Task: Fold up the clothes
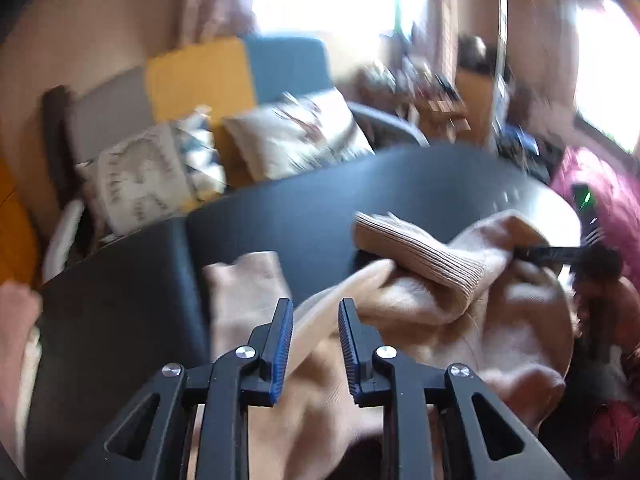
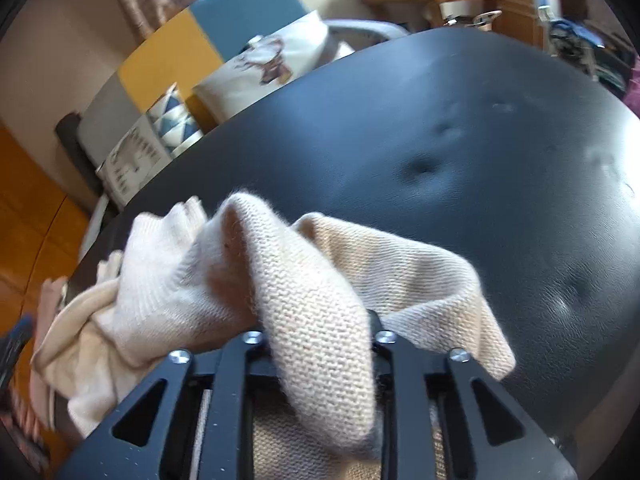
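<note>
Looking past our left gripper [image 1: 315, 312], we see its jaws parted with nothing pressed between them. Our right gripper [image 2: 320, 320] has a fold of the cream knit sweater [image 2: 320, 280] between its jaws; the rest lies on the black padded table [image 2: 440, 120].

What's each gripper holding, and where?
Left gripper: nothing. Right gripper: a fold of the beige sweater lies in its jaws; whether pinched, cannot tell.

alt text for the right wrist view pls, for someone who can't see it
A fold of cream knit sweater lies draped between the fingers of the right tool, hiding the fingertips. The rest of the sweater is bunched to the left on a black padded surface. Behind it are patterned cushions on a sofa.
</note>
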{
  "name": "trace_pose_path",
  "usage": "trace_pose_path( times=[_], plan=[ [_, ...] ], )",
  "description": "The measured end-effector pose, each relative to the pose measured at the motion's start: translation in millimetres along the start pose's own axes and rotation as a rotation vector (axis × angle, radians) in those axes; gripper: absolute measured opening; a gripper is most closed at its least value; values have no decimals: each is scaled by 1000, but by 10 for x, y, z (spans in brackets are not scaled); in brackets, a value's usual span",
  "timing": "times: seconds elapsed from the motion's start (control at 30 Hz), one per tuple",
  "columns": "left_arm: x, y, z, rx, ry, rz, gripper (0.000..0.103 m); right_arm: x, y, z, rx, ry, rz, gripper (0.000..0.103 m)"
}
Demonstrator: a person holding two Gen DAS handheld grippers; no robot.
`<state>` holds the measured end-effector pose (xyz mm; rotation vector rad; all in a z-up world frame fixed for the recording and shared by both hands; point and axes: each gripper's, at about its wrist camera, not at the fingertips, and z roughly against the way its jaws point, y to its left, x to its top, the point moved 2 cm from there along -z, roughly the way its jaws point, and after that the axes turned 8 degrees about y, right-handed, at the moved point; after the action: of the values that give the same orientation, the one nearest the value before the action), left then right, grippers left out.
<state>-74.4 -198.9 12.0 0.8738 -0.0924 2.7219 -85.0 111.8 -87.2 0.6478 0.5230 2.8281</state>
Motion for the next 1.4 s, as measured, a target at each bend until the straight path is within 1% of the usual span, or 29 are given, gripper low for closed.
trace_pose_path(
  times=[0.03,0.07,0.1,0.13,0.23,0.27,0.37,0.43,0.5,0.53,0.6,0.67,0.7,0.73,0.77,0.8,0.83,0.87,0.9,0.93,0.97,1.0,1.03,1.1,1.13,1.2,1.23,1.33,1.4],
  plan=[
    [94,-39,-129,-23,32,-14,23,21,29,6,-2,18,40,41],
    [188,-78,-257,-46,63,-28,24,41,57,13,-3,36,80,45],
    [276,-114,-421,-73,122,-55,24,62,86,20,-5,54,121,54],
    [323,-165,-501,-82,159,-76,24,99,123,43,-16,57,159,60],
    [390,-263,-800,-110,282,-158,24,238,261,118,-54,57,281,62],
    [381,-288,-877,-115,311,-175,24,278,313,130,-67,53,312,62],
    [279,-322,-1051,-94,372,-229,24,431,469,151,-111,37,408,63],
    [200,-319,-1114,-76,384,-254,24,498,594,54,-130,82,489,71],
    [145,-319,-1134,-69,382,-272,24,515,706,-75,-161,138,578,71],
    [129,-322,-1123,-70,374,-276,24,494,742,-138,-161,175,615,71],
    [102,-330,-1112,-70,363,-281,25,421,791,-290,-131,269,651,71],
    [79,-346,-1117,-62,354,-272,25,309,804,-412,-118,331,653,71],
    [66,-357,-1114,-58,347,-272,25,276,808,-446,-126,325,641,68],
    [53,-367,-1112,-53,339,-271,25,256,799,-449,-120,304,614,51],
    [31,-371,-1098,-51,322,-264,25,237,777,-425,-88,283,573,41],
    [10,-374,-1084,-49,304,-258,25,211,740,-374,-78,253,533,29],
    [-14,-376,-1067,-47,281,-249,23,184,703,-322,-69,223,493,21],
    [-43,-373,-1045,-44,254,-227,21,158,665,-271,-59,192,453,18],
    [-73,-369,-1023,-41,226,-205,14,132,628,-219,-50,163,412,15],
    [-93,-370,-1006,-36,202,-176,10,102,594,-167,-34,138,360,15],
    [-118,-373,-975,-47,180,-143,8,44,532,-105,-8,108,288,14],
    [-144,-376,-945,-57,158,-110,6,1,495,-72,2,90,246,14],
    [-169,-379,-914,-68,136,-77,4,-68,465,-32,4,69,197,14],
    [-199,-393,-768,-72,81,-48,4,-155,415,56,-17,33,142,12],
    [-199,-416,-675,-58,43,-46,4,-165,410,110,-25,15,136,10],
    [-129,-423,-427,-25,-75,-24,3,-96,439,388,-55,-79,133,10],
    [-95,-410,-261,-18,-137,3,3,-63,480,505,-67,-123,139,10],
    [-17,-348,222,2,-310,82,3,96,704,1034,-102,-301,198,8],
    [2,-254,578,-1,-409,135,3,174,845,1390,-95,-405,227,7]
  ],
)
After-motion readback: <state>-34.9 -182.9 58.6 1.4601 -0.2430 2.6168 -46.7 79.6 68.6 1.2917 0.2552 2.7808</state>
